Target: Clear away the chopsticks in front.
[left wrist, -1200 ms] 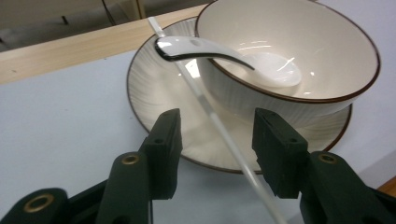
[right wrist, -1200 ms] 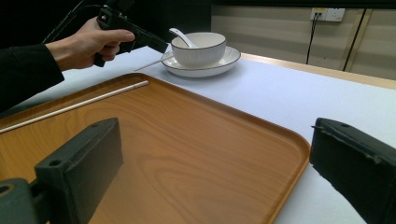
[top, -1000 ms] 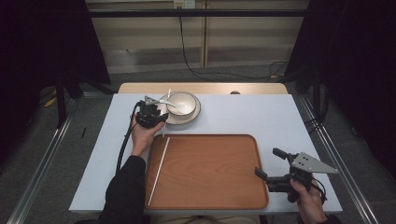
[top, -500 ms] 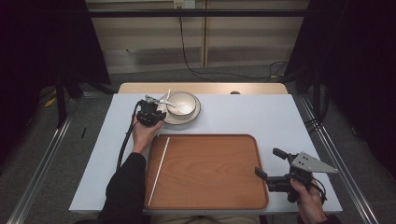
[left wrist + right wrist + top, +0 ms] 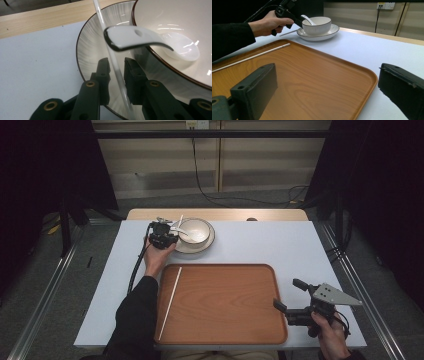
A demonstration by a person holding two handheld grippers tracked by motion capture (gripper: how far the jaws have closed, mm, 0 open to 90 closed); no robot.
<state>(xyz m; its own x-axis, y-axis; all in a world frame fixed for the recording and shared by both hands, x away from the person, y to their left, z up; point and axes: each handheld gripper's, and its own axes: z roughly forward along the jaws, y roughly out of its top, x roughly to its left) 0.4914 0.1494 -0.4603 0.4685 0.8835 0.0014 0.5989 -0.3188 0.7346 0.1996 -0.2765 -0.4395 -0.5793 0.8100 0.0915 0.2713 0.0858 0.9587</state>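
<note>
Risk: the spoon (image 5: 135,40) handle hangs right past my left jaws (image 5: 116,65), so a crooked lift knocks it or rolls the chopstick (image 5: 117,75) off the plate (image 5: 92,42). The left jaws have just been closing, with the chopstick running up between them and a thin gap either side, so no pinch yet. My right jaws (image 5: 288,293) are wide apart and hold nothing.

Bench (image 5: 280,245): white surface lying open right of the plate (image 5: 207,242) and behind the tray (image 5: 225,305), giving clear passage. Tray: bare wood across the middle and right; one chopstick (image 5: 170,302) lying along its left edge. Far-left corner: plate carrying the bowl (image 5: 196,230), spoon (image 5: 150,41) handle jutting over the bowl's rim, second chopstick (image 5: 110,50) slanting across the plate, left tongs (image 5: 117,65) standing around it, crowding that approach. Right tongs (image 5: 291,295) hovering just off the tray's right edge.
</note>
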